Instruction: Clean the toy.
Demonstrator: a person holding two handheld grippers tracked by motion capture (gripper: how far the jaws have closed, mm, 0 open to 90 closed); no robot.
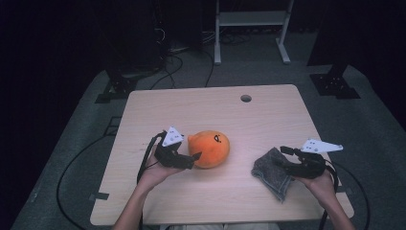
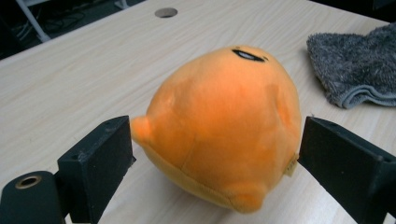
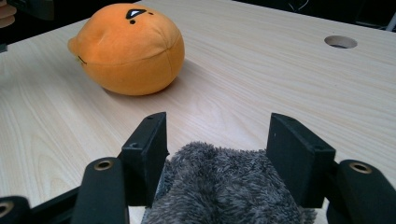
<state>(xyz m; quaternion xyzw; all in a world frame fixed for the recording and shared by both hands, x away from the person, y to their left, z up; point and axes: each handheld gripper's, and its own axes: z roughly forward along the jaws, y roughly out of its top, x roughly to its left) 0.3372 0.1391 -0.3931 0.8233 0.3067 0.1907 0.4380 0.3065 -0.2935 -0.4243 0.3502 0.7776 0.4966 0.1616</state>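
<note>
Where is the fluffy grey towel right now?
In the high view the grey towel lies on the table's right side, between the right gripper's open jaws, right of the orange plush toy.

On the counter we see the plush toy left of centre, the cloth well apart to its right.

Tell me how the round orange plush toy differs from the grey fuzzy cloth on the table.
The round orange plush toy is plump and stands high; the grey fuzzy cloth lies low and crumpled. The toy is bright orange with a small dark face mark; the cloth is plain grey. The toy sits near the table's middle, the cloth toward its right front edge. Both are soft and rest on the pale wooden table.
</note>
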